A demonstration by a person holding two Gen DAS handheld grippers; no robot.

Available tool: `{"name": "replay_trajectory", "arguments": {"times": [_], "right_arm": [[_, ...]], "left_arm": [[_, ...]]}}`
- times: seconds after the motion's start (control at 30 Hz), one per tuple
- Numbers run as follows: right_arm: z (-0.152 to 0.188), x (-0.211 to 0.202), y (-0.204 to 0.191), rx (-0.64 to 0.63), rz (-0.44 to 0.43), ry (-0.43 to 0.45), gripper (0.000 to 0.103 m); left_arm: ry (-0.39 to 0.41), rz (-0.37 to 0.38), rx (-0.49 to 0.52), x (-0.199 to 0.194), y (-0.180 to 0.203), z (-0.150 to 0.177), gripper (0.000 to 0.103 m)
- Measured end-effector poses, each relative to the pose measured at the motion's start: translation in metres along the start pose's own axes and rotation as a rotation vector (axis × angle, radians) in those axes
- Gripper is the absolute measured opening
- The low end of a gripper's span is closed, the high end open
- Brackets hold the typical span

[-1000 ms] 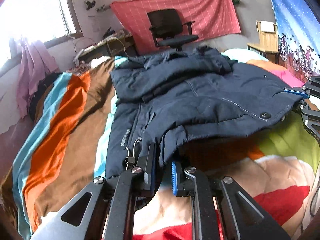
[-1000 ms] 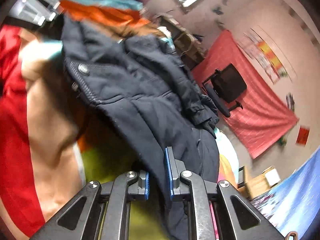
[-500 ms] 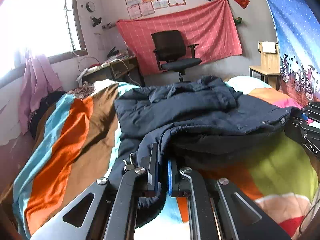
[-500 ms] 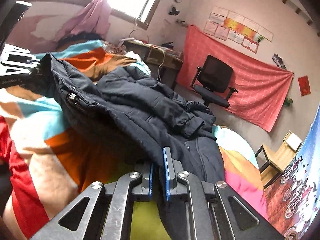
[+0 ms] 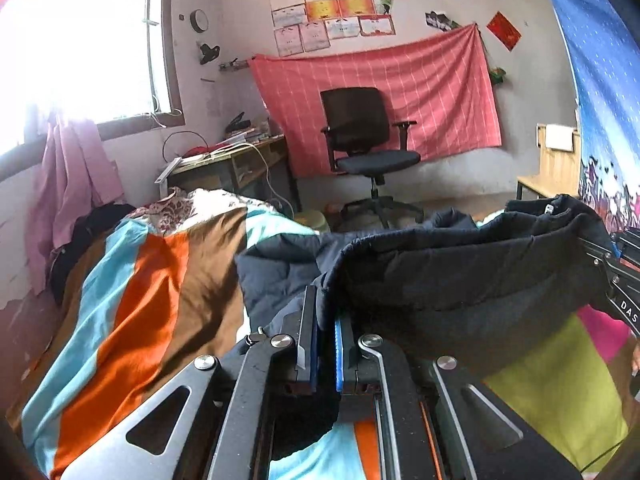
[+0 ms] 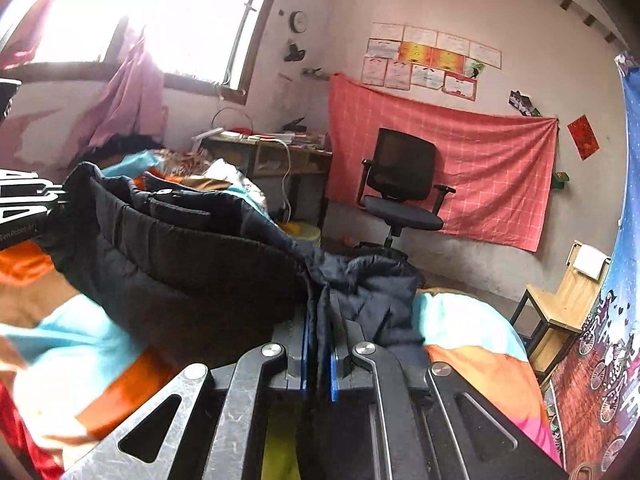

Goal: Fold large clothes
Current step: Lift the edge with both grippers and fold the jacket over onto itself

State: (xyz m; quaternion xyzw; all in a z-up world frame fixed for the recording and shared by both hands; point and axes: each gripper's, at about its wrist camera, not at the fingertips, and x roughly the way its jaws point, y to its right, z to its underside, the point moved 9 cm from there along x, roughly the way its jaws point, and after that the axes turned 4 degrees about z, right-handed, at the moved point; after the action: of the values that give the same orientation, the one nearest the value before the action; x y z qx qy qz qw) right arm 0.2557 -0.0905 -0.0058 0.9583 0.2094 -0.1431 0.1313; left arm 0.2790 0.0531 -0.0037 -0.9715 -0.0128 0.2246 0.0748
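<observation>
A dark navy padded jacket [image 5: 460, 276] lies on the bed, its near edge lifted and stretched between both grippers. My left gripper [image 5: 325, 336] is shut on the jacket's hem at its left end. My right gripper [image 6: 318, 344] is shut on the jacket [image 6: 192, 264] at its right end. The right gripper also shows at the right edge of the left wrist view [image 5: 618, 280]. The left gripper shows at the left edge of the right wrist view [image 6: 24, 212]. The rest of the jacket is hidden behind the raised fold.
The bed has a striped orange, brown and blue blanket [image 5: 132, 312]. Beyond the bed stand a black office chair [image 5: 368, 152], a cluttered desk [image 5: 236, 160] and a wooden chair [image 6: 564, 300]. A window [image 5: 80, 48] is at the left.
Both grippers have lifted the jacket's near edge and carried it forward toward the far end of the bed. The jacket now stands as a raised fold hiding its far half.
</observation>
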Motion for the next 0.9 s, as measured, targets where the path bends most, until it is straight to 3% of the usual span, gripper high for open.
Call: {"name": "replay_trajectory", "arguments": {"times": [0.13,0.3,0.5,0.9], "right_arm": [[-0.023,0.018,0.002,-0.041,0.03,0.024,0.007],[-0.043,0.06,0.0,-0.124,0.068,0.023,0.007],[-0.056,0.114,0.002,-0.204,0.089,0.007,0.007],[-0.076,0.22,0.014,-0.294,0.135,-0.023,0.007]], "left_arm": [[0.009,0.007,0.01,0.024,-0.013,-0.019,0.005],[-0.049,0.022,0.046,0.062,-0.025,-0.033,0.004],[-0.043,-0.009,0.091,0.112,-0.035,-0.046,0.004],[0.001,-0.044,-0.01,0.206,-0.065,-0.072,0.004]]}}
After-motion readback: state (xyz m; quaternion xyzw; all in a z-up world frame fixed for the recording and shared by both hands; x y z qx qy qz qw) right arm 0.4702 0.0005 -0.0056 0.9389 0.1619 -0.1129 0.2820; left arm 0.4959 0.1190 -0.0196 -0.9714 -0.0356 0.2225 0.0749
